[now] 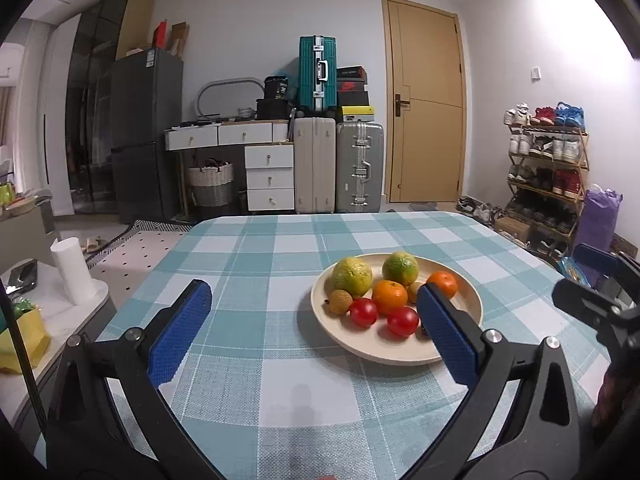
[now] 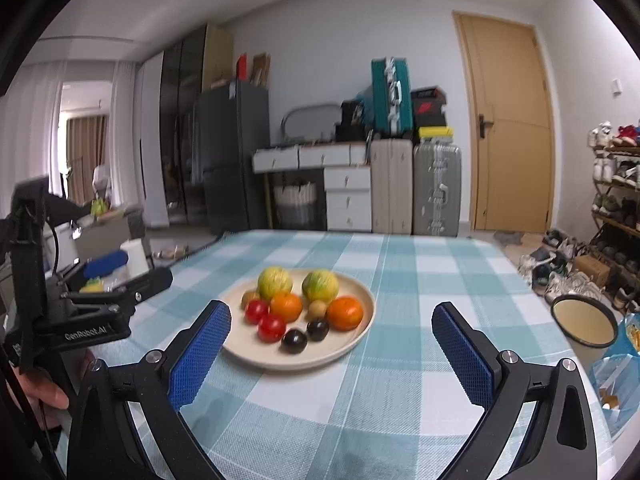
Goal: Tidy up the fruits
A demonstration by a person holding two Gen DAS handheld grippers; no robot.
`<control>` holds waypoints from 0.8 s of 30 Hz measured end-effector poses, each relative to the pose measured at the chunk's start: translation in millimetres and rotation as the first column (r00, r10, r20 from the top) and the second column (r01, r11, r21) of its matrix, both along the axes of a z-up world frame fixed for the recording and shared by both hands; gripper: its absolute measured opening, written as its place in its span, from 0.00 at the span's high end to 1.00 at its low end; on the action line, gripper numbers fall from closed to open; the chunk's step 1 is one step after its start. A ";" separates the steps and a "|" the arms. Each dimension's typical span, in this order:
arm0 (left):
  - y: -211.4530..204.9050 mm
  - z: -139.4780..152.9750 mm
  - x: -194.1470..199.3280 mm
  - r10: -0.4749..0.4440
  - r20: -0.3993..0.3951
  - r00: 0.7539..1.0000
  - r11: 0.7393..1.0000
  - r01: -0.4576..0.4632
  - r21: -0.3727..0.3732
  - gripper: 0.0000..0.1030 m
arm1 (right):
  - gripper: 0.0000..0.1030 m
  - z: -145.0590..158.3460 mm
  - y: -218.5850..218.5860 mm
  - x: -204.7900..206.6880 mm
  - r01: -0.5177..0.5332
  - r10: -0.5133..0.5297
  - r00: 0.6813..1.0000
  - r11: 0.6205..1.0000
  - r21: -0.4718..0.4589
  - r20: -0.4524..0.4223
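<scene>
- Table with teal-and-white checked cloth (image 1: 248,360) (image 2: 400,380), filling the lower half of both views.
- Left gripper (image 1: 314,314), low in the left wrist frame, hovering above the cloth; jaws spread wide with nothing between the blue pads (image 1: 178,336); right-hand pad overlapping the near right edge of the plate in the picture.
- Right gripper (image 2: 332,338), low in the right wrist frame, likewise gaping and empty; left pad (image 2: 198,354) just in front of the plate's near left rim.
- Cream plate (image 1: 468,300) (image 2: 360,332), centre-right in the left wrist frame, centre-left in the right wrist frame, resting on the cloth and carrying all the fruit.
- Cream bowl with dark rim (image 2: 584,326), at the right edge of the right wrist frame.
- Two yellow-green citrus fruits (image 1: 352,276) (image 2: 274,282), side by side at the plate's far side.
- Two oranges (image 1: 390,297) (image 2: 345,313), one mid-plate, the other toward the right rim.
- Two red tomatoes (image 1: 403,321) (image 2: 271,327), touching, at the near left of the plate.
- Two dark plums (image 2: 294,341), nearest the front rim in the right wrist frame; mostly hidden behind the pad in the left wrist frame.
- Small brown fruits (image 1: 340,301) (image 2: 250,298), kind unclear, at the left side and between the citrus and the right orange.
</scene>
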State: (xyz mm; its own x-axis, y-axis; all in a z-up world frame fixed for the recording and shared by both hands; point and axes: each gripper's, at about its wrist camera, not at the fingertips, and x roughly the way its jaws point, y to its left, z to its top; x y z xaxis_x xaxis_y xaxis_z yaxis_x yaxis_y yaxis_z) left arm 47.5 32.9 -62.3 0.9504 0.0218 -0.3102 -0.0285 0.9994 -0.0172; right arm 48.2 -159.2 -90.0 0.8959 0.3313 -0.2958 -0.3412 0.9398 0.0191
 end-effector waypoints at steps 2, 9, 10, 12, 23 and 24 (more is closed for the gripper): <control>1.1 -0.2 -0.1 0.000 0.000 1.000 1.000 0.000 0.001 0.01 | 0.00 0.1 3.7 -6.0 -0.007 0.007 1.000 1.000 -0.016 0.030; 0.6 -0.1 -0.3 -0.001 -0.001 1.000 1.000 0.001 0.000 0.01 | 0.00 -1.7 4.8 -4.7 -0.012 0.013 0.999 1.000 -0.018 0.029; 0.5 -0.1 -0.4 -0.001 0.000 1.000 1.000 0.001 0.000 0.01 | 0.00 -1.5 4.7 -5.6 -0.014 0.014 0.999 1.000 -0.019 0.029; 0.6 -0.1 -0.4 -0.001 0.000 1.000 1.000 0.001 0.000 0.01 | 0.00 -1.2 4.9 -5.9 -0.018 0.019 0.999 1.000 -0.025 0.031; 0.5 -0.3 -0.4 0.000 0.000 1.000 1.000 0.000 0.001 0.01 | 0.00 -0.5 4.2 -5.1 -0.025 0.026 0.999 0.999 -0.022 0.028; 0.4 -0.2 -0.5 -0.001 -0.001 1.000 1.000 0.001 0.000 0.01 | 0.00 -0.3 4.4 -5.0 -0.026 0.027 0.999 0.999 -0.023 0.029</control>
State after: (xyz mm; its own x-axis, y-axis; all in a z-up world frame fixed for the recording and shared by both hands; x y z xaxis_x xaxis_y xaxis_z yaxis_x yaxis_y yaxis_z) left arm 47.0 33.3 -62.5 0.9503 0.0214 -0.3107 -0.0280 0.9995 -0.0168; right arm 43.2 -154.8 -90.3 0.8953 0.3486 -0.2774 -0.3661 0.9305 -0.0122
